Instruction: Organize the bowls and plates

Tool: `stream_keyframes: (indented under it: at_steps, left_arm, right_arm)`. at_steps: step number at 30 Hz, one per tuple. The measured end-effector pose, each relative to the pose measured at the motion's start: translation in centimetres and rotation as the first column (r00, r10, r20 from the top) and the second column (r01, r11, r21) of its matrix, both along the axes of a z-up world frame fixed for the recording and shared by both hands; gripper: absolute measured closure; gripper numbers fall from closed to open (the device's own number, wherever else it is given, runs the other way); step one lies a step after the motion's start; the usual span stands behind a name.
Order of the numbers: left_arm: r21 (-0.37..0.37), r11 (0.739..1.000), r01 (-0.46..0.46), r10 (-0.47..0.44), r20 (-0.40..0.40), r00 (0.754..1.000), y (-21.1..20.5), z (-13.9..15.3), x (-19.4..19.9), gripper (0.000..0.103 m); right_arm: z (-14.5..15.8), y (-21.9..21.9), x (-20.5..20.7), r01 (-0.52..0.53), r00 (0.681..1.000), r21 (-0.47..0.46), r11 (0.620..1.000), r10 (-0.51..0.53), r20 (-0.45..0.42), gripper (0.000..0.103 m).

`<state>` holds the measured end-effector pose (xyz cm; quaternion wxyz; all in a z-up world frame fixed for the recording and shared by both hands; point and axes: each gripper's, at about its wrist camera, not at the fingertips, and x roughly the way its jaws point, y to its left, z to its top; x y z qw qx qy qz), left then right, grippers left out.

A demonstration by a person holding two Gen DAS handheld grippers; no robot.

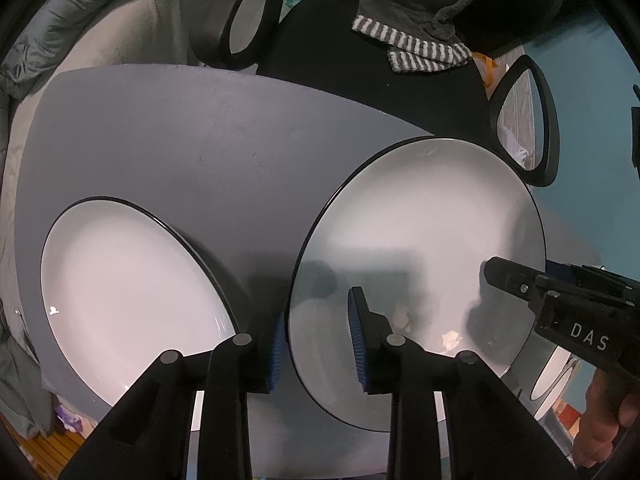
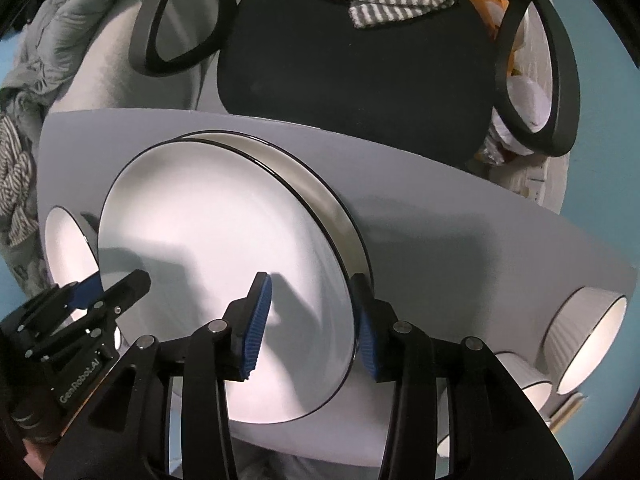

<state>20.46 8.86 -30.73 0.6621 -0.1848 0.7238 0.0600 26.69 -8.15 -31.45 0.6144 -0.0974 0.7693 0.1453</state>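
A white plate with a black rim (image 1: 420, 248) is held tilted above the grey table (image 1: 180, 140). My left gripper (image 1: 318, 340) straddles its left rim, jaws wide around it. My right gripper (image 2: 312, 324) straddles its right rim (image 2: 224, 248), also wide; it shows in the left wrist view (image 1: 516, 280). A second white plate (image 1: 132, 292) lies flat on the table at the left. Under the held plate another plate (image 2: 328, 200) lies on the table. A plate (image 2: 64, 244) shows at the left in the right wrist view.
Two white ribbed bowls (image 2: 584, 336) lie at the table's right end, one (image 2: 520, 384) nearer. A black office chair (image 2: 360, 60) with a striped towel (image 2: 380, 0) stands behind the table. Grey bedding (image 1: 80, 20) lies at the left.
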Motion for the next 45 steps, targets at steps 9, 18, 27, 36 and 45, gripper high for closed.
stream_keyframes:
  at_steps: [9,18,27,36,45]
  left_arm:
    - [-0.015,1.000,-0.008,0.008,0.002,1.000,-0.1,0.2,-0.5,0.072]
    - [-0.021,1.000,-0.008,0.008,0.014,1.000,-0.2,0.6,-0.6,0.072]
    - [-0.007,1.000,-0.014,0.014,0.048,0.999,0.6,2.6,-1.7,0.070]
    - [0.048,0.999,-0.025,0.020,0.112,0.994,2.1,5.6,-4.2,0.060]
    - [0.106,0.993,-0.059,0.041,0.171,0.984,4.5,8.4,-7.6,0.052]
  right_arm:
    - [0.4,0.8,0.1,-0.041,0.999,-0.063,0.997,0.042,0.008,0.061]
    - [1.4,1.4,0.3,-0.094,0.994,-0.107,0.990,0.099,0.040,0.050]
    - [2.7,2.1,-0.8,-0.191,0.973,-0.145,0.971,0.207,0.103,0.049]
    - [4.9,3.6,-2.4,-0.268,0.939,-0.153,0.951,0.294,0.178,0.042]
    - [7.0,6.1,-4.5,-0.340,0.898,-0.137,0.931,0.364,0.249,0.040]
